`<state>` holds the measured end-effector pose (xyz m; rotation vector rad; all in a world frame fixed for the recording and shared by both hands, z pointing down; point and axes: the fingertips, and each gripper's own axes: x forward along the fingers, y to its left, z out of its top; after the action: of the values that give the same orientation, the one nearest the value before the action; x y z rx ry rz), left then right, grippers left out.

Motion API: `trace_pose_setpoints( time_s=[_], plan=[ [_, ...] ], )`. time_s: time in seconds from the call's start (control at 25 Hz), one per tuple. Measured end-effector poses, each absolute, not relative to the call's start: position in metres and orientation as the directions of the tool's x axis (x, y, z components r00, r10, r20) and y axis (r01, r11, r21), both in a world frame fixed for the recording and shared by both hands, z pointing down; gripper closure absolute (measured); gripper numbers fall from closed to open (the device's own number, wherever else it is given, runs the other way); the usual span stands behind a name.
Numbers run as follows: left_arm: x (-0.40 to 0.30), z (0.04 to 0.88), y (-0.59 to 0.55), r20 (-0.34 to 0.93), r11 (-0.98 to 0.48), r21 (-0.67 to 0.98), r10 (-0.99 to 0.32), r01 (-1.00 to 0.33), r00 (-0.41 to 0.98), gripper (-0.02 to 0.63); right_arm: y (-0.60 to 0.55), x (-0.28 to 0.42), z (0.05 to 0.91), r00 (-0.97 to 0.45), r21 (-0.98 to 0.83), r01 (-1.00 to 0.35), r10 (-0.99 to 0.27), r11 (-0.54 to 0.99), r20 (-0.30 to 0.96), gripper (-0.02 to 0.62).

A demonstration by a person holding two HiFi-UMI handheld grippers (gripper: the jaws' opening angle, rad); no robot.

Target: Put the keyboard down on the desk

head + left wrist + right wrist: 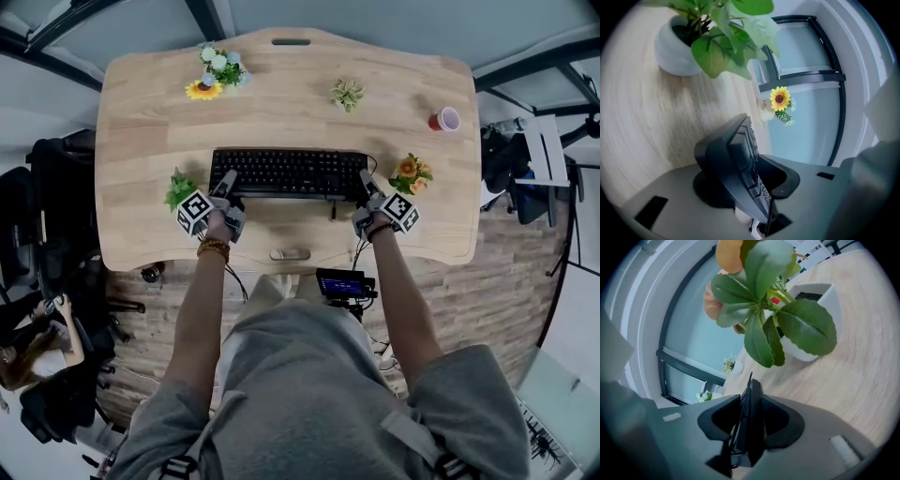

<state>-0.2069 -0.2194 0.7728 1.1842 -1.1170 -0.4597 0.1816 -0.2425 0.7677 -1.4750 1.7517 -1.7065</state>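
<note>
A black keyboard (286,173) lies flat across the middle of the wooden desk (281,66). My left gripper (225,183) sits at its left end. In the left gripper view the keyboard's corner (740,150) stands between the jaws, leaning on the right one, with a pale gap at the other, so the gripper (752,190) is open. My right gripper (366,185) is at the keyboard's right end. In the right gripper view the thin keyboard edge (753,404) fills the space between both pads, and the gripper (749,423) is shut on it.
A white pot with a green plant (178,190) (679,51) stands left of the keyboard, and an orange-flower pot (411,175) (811,319) right of it. At the back are a sunflower (204,89) (780,98), a small plant (348,94) and a red cup (444,119).
</note>
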Motion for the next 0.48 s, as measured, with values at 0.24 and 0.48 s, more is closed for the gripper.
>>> trace_pose_setpoints(
  time_s=[0.24, 0.48],
  plan=[
    [-0.207, 0.781, -0.211, 0.523, 0.492, 0.848, -0.714, -0.197, 0.465, 0.443, -0.243, 0.183, 0.768, -0.426, -0.864, -0.448, -0.795, -0.229, 0.431, 0.454],
    [-0.201, 0.784, -0.203, 0.542, 0.570, 0.813, -0.665, -0.120, 0.514, 0.431, -0.245, 0.188, 0.769, -0.401, -0.852, -0.459, -0.796, -0.254, 0.453, 0.451]
  ],
)
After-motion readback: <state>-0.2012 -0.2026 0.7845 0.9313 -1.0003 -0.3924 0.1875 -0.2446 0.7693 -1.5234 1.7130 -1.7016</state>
